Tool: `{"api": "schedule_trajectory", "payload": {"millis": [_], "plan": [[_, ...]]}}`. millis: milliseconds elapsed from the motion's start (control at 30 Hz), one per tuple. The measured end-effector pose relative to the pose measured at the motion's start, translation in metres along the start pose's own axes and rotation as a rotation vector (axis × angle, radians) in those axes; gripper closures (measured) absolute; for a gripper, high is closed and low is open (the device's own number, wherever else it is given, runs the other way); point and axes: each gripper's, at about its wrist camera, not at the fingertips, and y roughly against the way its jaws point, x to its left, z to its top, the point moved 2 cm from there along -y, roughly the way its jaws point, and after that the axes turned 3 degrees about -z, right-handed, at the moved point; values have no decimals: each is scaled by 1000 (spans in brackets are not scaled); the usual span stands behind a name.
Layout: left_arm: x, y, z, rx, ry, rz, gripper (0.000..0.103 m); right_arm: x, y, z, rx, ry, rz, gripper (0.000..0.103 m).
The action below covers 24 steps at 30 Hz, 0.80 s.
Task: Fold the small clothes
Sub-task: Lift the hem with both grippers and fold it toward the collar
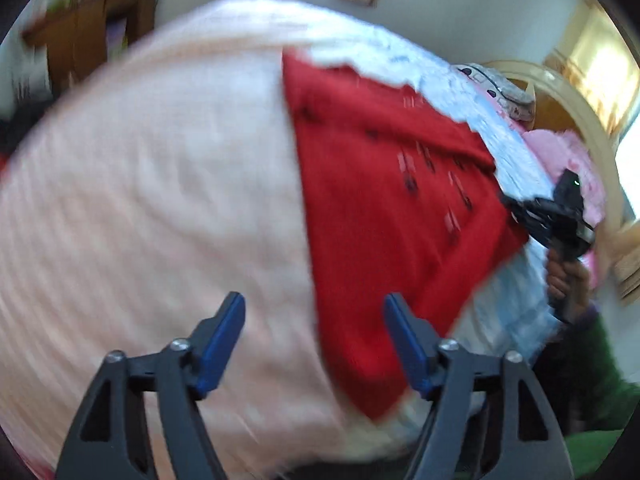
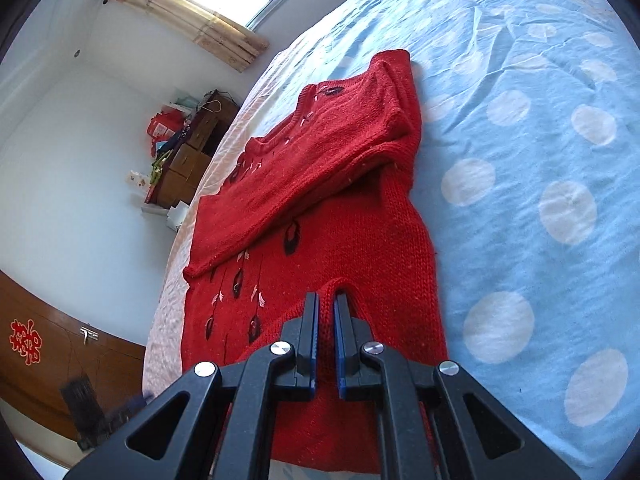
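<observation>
A red knitted sweater [image 2: 320, 216] is seen lying flat on a bed, on a light blue sheet with white dots [image 2: 540, 140]; a pale pink striped cover [image 1: 160, 200] lies beside the sheet on the same bed. In the right wrist view one sleeve [image 2: 296, 184] is found folded across the body of the garment, and dark feather-like motifs are noted on the front. The right gripper [image 2: 326, 316] is observed nearly closed on a raised pinch of the sweater's knit at the near part, the fabric being held between the blue-padded fingers [image 2: 313, 320]. The left gripper [image 1: 316, 312] is recorded with its jaws wide apart and nothing between them, held over the pink cover close to the sweater's edge; whether it touches the cover cannot be told, as this view is motion-blurred. In the left wrist view the right gripper is seen at the far edge of the sweater, with the person's hand [image 1: 564, 276] on its handle. A wooden cabinet [image 2: 192, 152] is visible against the wall beyond the bed.
</observation>
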Motion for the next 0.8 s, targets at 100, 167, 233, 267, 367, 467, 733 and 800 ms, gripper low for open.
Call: {"api": "schedule_trajectory", "payload": {"millis": [100, 167, 233, 267, 367, 467, 733, 800], "plan": [[-8, -20, -32, 68, 53, -50, 28, 2, -4, 0, -2, 9, -12, 97], [-20, -31, -44, 88, 69, -73, 28, 4, -6, -2, -6, 22, -27, 97], [-28, -37, -45, 79, 68, -70, 25, 10, -7, -5, -9, 42, -46, 97], [-32, -40, -43, 69, 65, -61, 25, 11, -6, -6, -12, 51, -56, 97], [-34, -42, -33, 56, 70, -44, 96, 11, -5, -9, -21, 62, -79, 97], [-27, -37, -17, 70, 136, -110, 92, 12, -3, -9, -16, 55, -85, 97], [-24, -32, 85, 13, 202, -209, 92, 16, -2, 25, -5, 4, -46, 97], [-15, -45, 124, -15, 219, -172, 91, 7, -9, 36, -25, -28, -72, 97]]}}
